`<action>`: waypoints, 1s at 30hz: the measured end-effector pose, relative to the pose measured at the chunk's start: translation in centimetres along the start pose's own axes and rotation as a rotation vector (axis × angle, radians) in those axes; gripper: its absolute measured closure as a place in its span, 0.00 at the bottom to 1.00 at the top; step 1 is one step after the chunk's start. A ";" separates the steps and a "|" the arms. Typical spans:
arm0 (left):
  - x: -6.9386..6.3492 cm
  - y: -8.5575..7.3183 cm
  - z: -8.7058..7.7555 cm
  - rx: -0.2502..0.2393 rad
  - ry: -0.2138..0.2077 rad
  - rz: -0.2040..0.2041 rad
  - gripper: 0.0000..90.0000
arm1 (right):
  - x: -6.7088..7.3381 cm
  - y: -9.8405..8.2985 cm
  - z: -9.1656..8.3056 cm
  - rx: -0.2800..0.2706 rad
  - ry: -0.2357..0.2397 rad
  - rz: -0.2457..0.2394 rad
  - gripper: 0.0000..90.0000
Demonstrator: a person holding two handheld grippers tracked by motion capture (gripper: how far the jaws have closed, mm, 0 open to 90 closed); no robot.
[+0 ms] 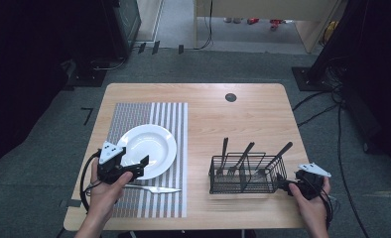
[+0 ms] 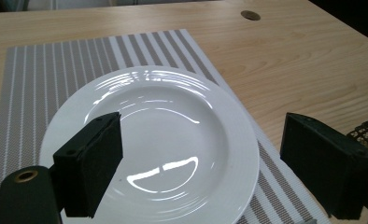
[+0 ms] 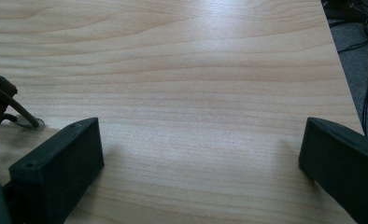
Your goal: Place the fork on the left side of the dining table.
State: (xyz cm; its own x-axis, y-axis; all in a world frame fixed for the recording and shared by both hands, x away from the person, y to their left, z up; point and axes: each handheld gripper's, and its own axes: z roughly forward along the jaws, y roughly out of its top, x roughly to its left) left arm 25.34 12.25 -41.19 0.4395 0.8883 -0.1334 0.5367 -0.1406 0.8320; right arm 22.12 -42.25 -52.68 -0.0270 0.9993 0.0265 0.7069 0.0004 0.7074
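Placemat stripes cover the left half of the surface, and on them we see the white plate, with a knife lying just beyond its near rim, towards the near edge of the surface. Our left tool hovers over the near-left rim of the plate; in the left gripper view its jaws stand wide apart with nothing between them but the plate below. The knife lies just on the near side of this tool, its long axis running left to right along the near edge, handle under our left hand and tip pointing right, towards the wire basket. We judge the left hand far nearer to it than the right.

Right of the mat stands the basket, holding three forks upright and leaning, handles up. Our right tool sits at the basket's near-right corner; in the right gripper view its jaws are spread wide over bare wood, gripping nothing.
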 end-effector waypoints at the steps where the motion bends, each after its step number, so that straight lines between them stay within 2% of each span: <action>1: -0.3 0.1 0.1 -0.001 -0.008 0.000 0.15 | 0.0 0.0 0.0 0.000 0.000 0.000 0.00; 5: -1.7 0.7 0.9 -0.006 -0.029 0.014 0.15 | 0.0 0.0 0.0 0.000 0.000 0.000 0.00; 6: -1.7 0.7 0.9 -0.006 -0.029 0.014 0.16 | 0.0 0.0 0.0 0.000 0.000 0.000 0.00; 8: -2.4 1.0 1.3 0.001 -0.064 0.024 0.16 | 0.0 0.0 0.0 0.000 0.000 0.000 0.00; 13: -4.4 1.8 2.0 -0.004 -0.101 0.061 0.16 | 0.0 0.0 0.0 0.000 0.000 0.001 0.00; 24: -7.2 2.7 3.3 -0.023 -0.170 0.069 0.16 | 0.0 0.0 0.0 0.000 0.000 0.001 0.00; 26: -7.7 2.8 3.5 -0.030 -0.172 0.063 0.16 | 0.0 0.0 0.0 0.000 0.000 0.001 0.00; 30: -8.9 3.3 3.9 -0.039 -0.207 0.070 0.17 | 0.0 0.0 0.0 0.000 0.000 0.001 0.00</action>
State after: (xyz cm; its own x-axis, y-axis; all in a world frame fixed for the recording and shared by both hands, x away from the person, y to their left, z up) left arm 26.01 2.18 -39.40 0.6153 0.7677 -0.1791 0.4730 -0.1777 0.8630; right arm 22.12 -42.24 -52.67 -0.0265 0.9993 0.0274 0.7069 -0.0007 0.7073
